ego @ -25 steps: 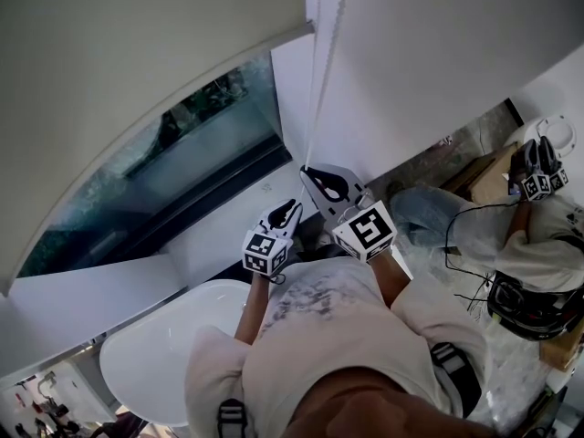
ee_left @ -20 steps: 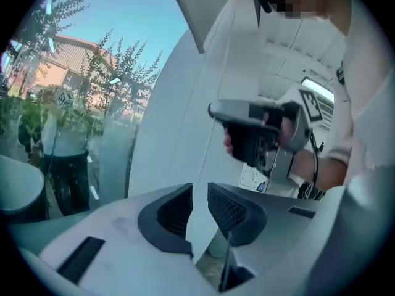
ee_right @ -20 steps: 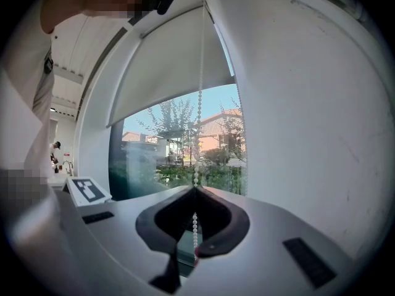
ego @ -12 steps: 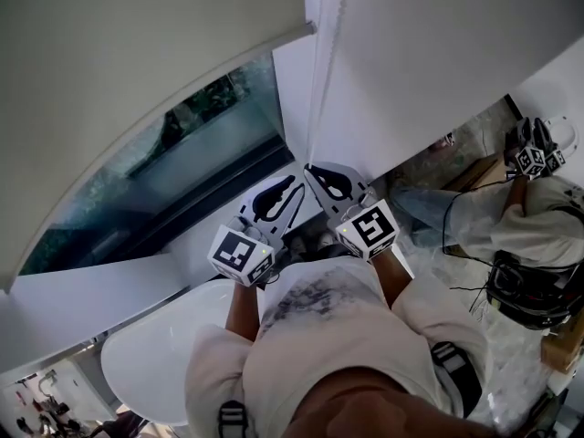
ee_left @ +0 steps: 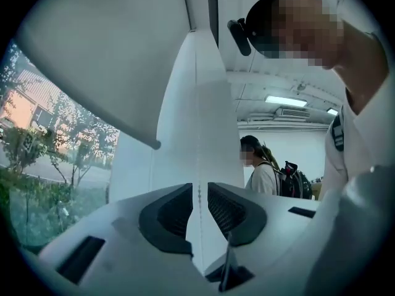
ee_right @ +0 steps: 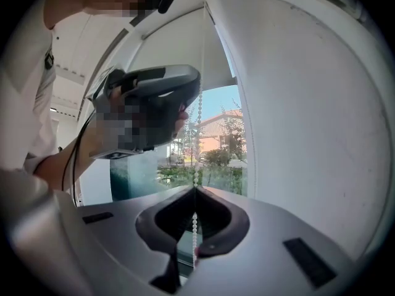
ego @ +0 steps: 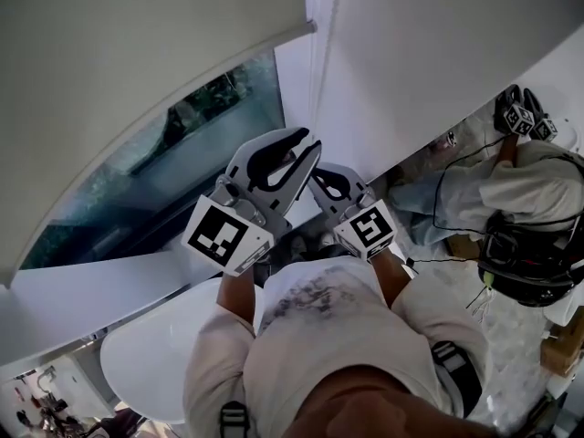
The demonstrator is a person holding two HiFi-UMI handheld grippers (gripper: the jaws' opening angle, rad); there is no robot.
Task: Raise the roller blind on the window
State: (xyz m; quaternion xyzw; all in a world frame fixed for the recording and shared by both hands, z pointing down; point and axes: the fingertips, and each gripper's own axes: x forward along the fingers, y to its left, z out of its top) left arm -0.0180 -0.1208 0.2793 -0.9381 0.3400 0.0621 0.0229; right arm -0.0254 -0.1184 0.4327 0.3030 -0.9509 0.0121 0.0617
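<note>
Pale grey-printed T-shirt (ego: 319,336), dark harness straps (ego: 447,361), grey left gripper (ego: 306,140), right gripper (ego: 313,172), black-and-white marker cubes (ego: 226,235)

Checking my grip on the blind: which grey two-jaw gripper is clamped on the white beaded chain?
The right gripper: its jaws meet on the white beaded chain. The left gripper has its jaws apart around it.

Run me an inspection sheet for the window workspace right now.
Surface: white window sill under the glass.
Job's things: roller blind partly lowered; bead chain hangs along its right edge.
Clutter: nothing seen.
Grippers: right gripper shut on the bead chain; left gripper open around it, higher up.
Cables: black cable beside the second person.
Surroundings: second person at right; trees outside.
</note>
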